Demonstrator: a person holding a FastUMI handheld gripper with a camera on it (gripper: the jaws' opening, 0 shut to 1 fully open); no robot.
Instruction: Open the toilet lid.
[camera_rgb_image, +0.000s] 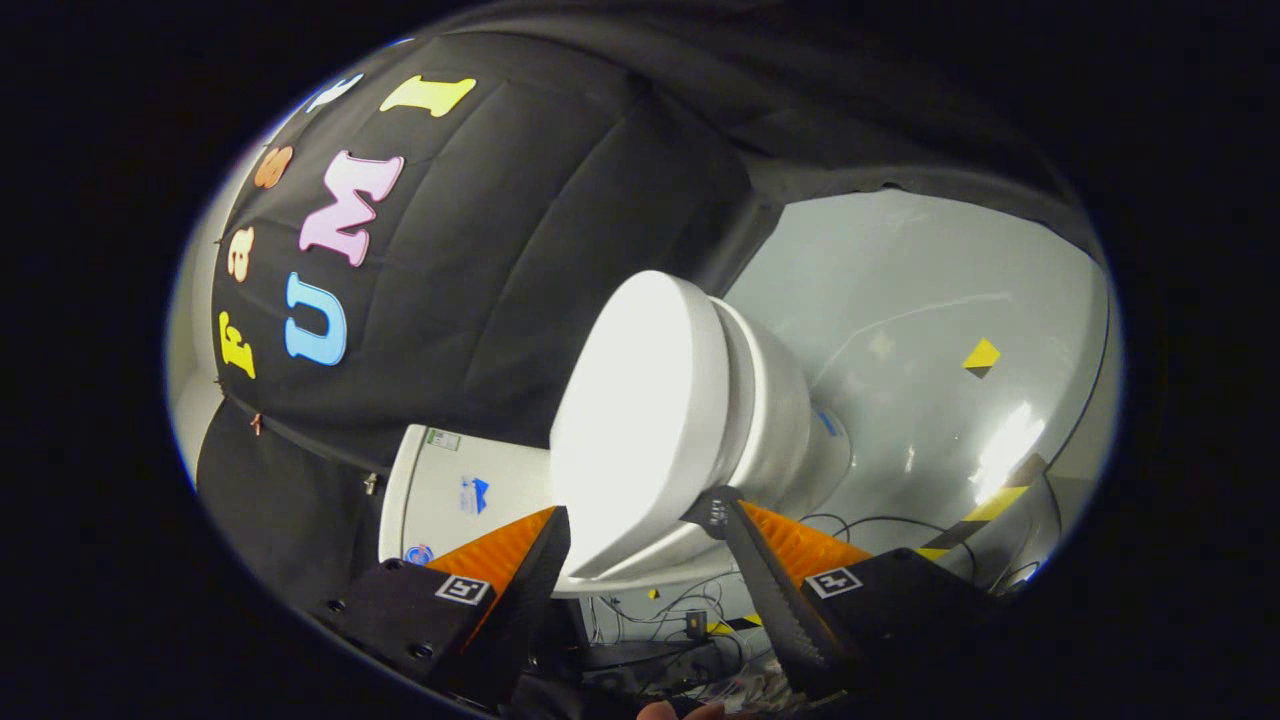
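At the very bottom centre of the frame a small part of a hand (680, 711) is glimpsed, mostly cut off. Just above it, the gripper (633, 515) is seen with its two fingers spread wide apart, each carrying a square marker tag on its base block. The front edge of the toilet lid (640, 420) lies in the gap between the fingertips. The right finger (722, 510) appears to touch the rim under the lid, though glare makes the contact hard to judge; the left fingertip (555, 530) is just beside the lid's edge, and whether it presses on it cannot be told. Nothing is clearly clamped.

Between the fingers, lower down, a tangle of cables (690, 610) and dark equipment is made out, too dim to identify.

The lid is strongly overexposed at centre frame, so its surface detail is lost. It is seen down on the bowl (790, 420), which extends to the right of it and is partly hidden behind the right finger. To the lower left of the lid the cistern (450, 495) is shown, its base hidden by the left finger, with small stickers too blurred to read.

Beyond, a glossy grey floor (930, 330) fills the right of the frame, with a yellow-black marker (981, 357) and striped tape (985, 510).
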